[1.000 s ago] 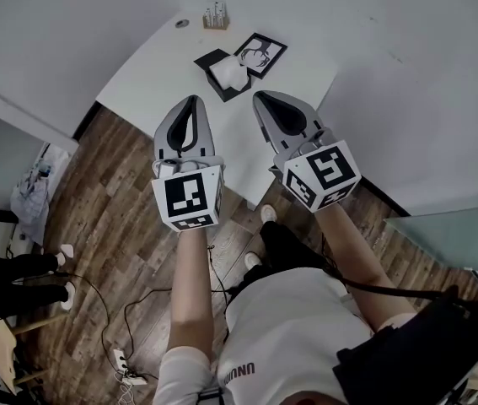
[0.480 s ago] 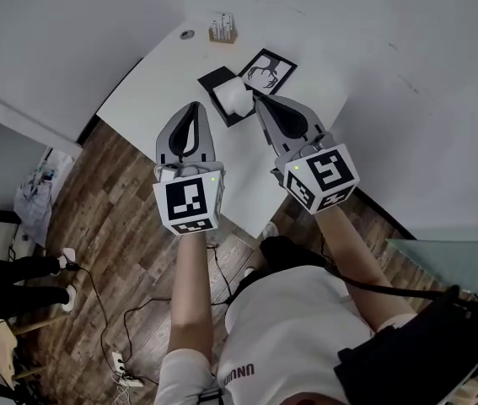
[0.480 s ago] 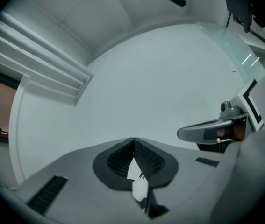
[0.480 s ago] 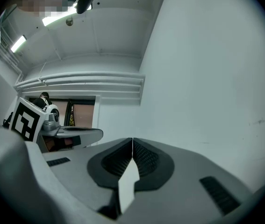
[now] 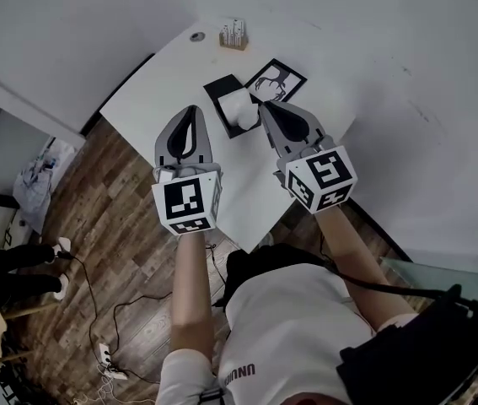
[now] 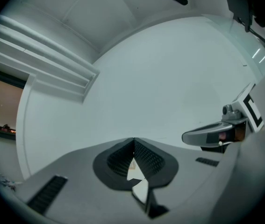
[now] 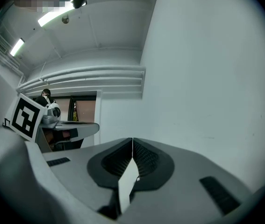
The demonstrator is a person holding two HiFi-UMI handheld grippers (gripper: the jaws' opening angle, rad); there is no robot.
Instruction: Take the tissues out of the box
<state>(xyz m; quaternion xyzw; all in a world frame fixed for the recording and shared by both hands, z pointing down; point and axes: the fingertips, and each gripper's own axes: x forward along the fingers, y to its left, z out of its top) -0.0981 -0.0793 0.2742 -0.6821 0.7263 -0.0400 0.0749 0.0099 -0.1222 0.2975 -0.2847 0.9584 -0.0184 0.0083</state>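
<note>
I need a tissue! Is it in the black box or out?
In. The white tissue pokes up from the black box on the table.

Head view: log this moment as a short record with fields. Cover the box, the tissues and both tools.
table: white, carries the box
tissue box: black, open top, on the table
tissue: white, sticking up out of the box
left tool: jaws together, empty, above the table
right tool: jaws together, empty, tip seen just right of the tissue
picture card: flat, beside the box's far right
task state: tissue not yet pulled
</note>
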